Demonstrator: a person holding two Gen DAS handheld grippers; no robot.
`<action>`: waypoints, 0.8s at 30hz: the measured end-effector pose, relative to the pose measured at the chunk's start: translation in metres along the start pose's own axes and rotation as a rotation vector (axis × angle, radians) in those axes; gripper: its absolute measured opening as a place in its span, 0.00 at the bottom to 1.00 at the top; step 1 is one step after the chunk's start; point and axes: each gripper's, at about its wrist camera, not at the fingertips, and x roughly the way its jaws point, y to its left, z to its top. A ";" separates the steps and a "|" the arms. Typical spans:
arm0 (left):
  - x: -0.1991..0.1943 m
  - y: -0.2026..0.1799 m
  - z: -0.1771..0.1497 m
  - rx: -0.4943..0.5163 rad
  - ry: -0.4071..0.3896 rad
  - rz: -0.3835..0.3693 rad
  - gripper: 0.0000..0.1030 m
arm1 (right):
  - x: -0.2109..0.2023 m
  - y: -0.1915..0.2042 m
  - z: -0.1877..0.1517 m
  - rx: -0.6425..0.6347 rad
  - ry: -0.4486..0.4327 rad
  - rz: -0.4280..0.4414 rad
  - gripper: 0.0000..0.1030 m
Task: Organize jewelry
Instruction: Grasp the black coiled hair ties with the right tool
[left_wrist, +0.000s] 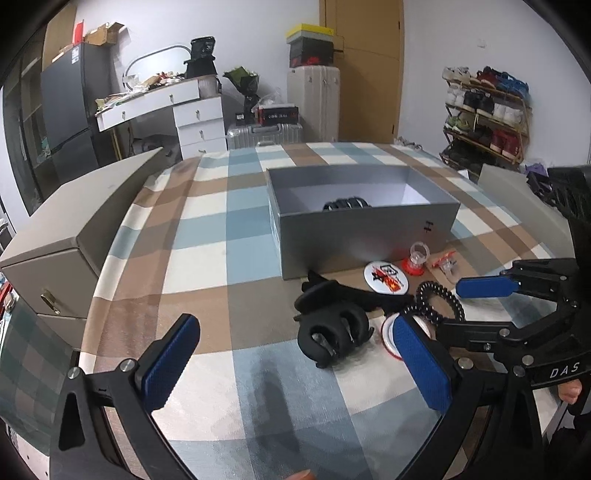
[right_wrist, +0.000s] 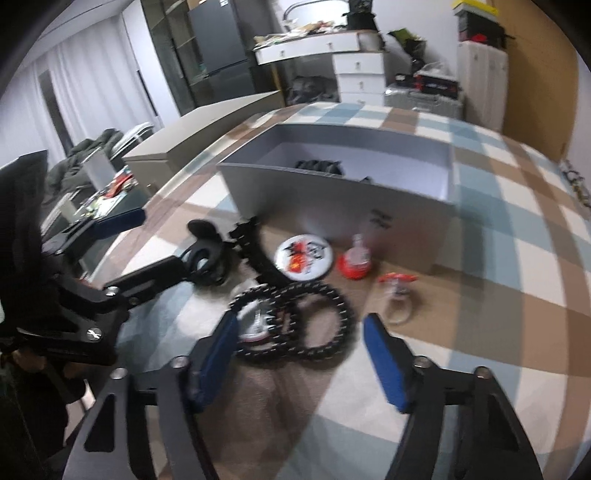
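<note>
Progress: early | done: one black item lies in grey box (left_wrist: 369, 236) | left: black hair claw (left_wrist: 332, 334), coiled bands (right_wrist: 295, 321), badges, near box on worktop (left_wrist: 207, 229) | left tongs (left_wrist: 295, 358) released, empty | right tongs (right_wrist: 301, 354) apart, straddling bands, not gripping

Black spiral coil hair ties (right_wrist: 295, 321) flat beside round printed badge (right_wrist: 304, 256), before open grey cardboard box (right_wrist: 332, 210).

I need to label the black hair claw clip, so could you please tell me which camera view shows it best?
The left wrist view shows the black hair claw clip best: sharp, close and unobstructed on the checked cloth. In the right wrist view the clip is blurred, smaller and partly hidden behind the left claw's finger.
</note>
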 end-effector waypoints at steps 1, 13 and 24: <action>-0.001 0.000 -0.001 0.004 -0.002 0.001 0.99 | 0.000 0.001 0.000 -0.003 -0.006 0.006 0.60; 0.000 -0.004 -0.002 0.014 0.009 -0.009 0.99 | 0.009 0.010 0.004 -0.024 0.004 0.045 0.30; 0.002 -0.004 -0.002 0.014 0.011 -0.011 0.99 | 0.011 0.012 0.005 -0.043 0.000 -0.001 0.19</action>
